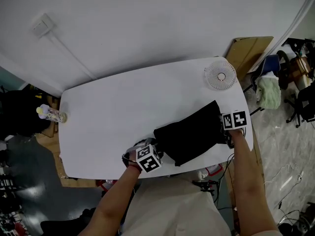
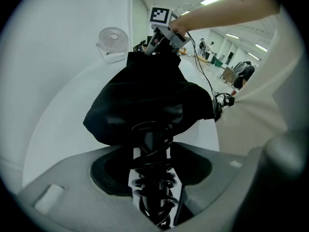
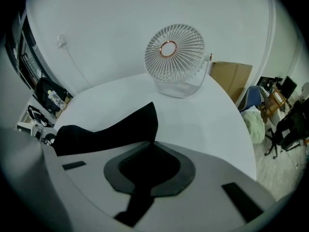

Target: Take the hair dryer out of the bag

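Since most of the hair dryer (image 2: 152, 178) is inside the black bag (image 1: 194, 132), the job looks only just begun. Only its handle, with the curly cord around it, pokes out of the bag's mouth. The left gripper (image 2: 154, 151) has its jaws wide on each side of that handle, not squeezing it. The right gripper (image 3: 147, 144) is pinched tight on the bag's far end. The bag lies close to the near edge of the table (image 1: 123, 107). Lots of bare table lies to the left, and the fan (image 1: 220, 74) and the bottle (image 1: 50, 113) are far off.
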